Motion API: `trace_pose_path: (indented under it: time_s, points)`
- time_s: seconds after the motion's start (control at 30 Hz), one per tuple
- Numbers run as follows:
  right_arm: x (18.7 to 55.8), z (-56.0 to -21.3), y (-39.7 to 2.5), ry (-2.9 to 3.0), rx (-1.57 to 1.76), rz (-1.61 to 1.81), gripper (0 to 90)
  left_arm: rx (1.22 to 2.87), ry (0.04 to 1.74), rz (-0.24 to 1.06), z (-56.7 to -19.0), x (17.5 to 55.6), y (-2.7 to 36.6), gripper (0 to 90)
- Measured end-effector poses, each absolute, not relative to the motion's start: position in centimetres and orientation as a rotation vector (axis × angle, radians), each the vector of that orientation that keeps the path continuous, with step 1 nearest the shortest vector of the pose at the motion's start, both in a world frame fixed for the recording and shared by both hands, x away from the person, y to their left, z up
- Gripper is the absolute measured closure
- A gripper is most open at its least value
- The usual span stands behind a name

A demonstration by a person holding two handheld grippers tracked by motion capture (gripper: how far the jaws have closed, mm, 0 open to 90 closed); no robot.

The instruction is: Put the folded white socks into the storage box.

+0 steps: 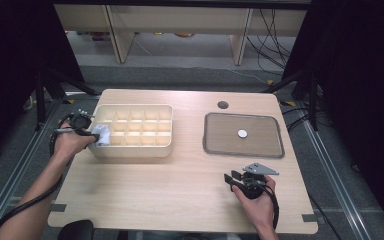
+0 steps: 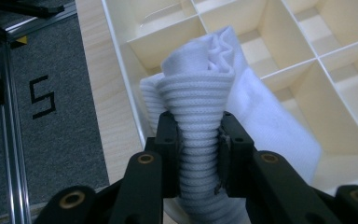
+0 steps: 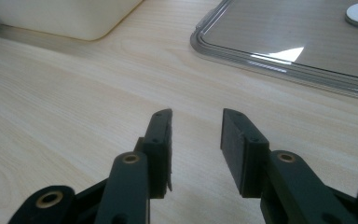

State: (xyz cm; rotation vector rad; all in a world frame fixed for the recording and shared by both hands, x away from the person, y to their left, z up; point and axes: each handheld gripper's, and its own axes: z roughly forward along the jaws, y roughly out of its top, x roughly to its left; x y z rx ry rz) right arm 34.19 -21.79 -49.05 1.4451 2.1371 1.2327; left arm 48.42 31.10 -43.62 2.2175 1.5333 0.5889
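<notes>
My left gripper (image 2: 193, 140) holds a white ribbed sock (image 2: 209, 93) at the divided organizer box (image 1: 145, 150); my right gripper (image 3: 196, 140) rests idle.

From the high view, the cream organizer box sits toward the desk's (image 1: 180, 190) back left, and my left gripper reaches in from the left edge, its jaws clamped on the rolled sock over the box's near left corner compartment. The sock's loose end drapes into that compartment. My right gripper lies near the front right of the desk, jaws apart with nothing between them. Beyond it, toward the back right, a grey tray (image 1: 215, 145) carries a small white disc (image 1: 242, 133).
</notes>
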Motion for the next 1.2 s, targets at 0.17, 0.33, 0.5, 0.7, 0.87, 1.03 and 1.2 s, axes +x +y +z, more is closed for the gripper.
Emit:
trace_pose_path:
  time_s: [0.17, 0.33, 0.5, 0.7, 0.87, 1.03, 1.2]
  points:
    - [34.3, -49.1, -21.8, 2.13, 1.436, 1.252, 64.1, 2.222, 1.548, 0.57, -43.9, 48.7, 31.0, 72.8]
    - [34.4, -49.2, -21.9, 2.134, 1.414, 1.258, 64.1, 2.23, 1.558, 0.551, -43.9, 48.9, 31.1, 72.8]
    - [34.2, -49.1, -21.7, 2.129, 1.447, 1.251, 64.2, 2.258, 1.568, 0.556, -44.0, 49.0, 30.9, 72.9]
    - [34.3, -49.1, -21.9, 2.14, 1.413, 1.233, 64.1, 2.274, 1.575, 0.544, -44.1, 49.2, 30.8, 73.0]
    - [34.4, -49.2, -21.8, 2.135, 1.409, 1.253, 64.1, 2.286, 1.587, 0.528, -44.2, 49.3, 30.8, 73.2]
    - [34.3, -49.0, -21.9, 2.127, 1.4, 1.217, 64.1, 2.299, 1.593, 0.516, -44.2, 49.4, 30.8, 73.5]
    - [34.4, -49.2, -21.9, 2.129, 1.398, 1.247, 64.1, 2.285, 1.582, 0.507, -44.5, 49.5, 30.9, 73.7]
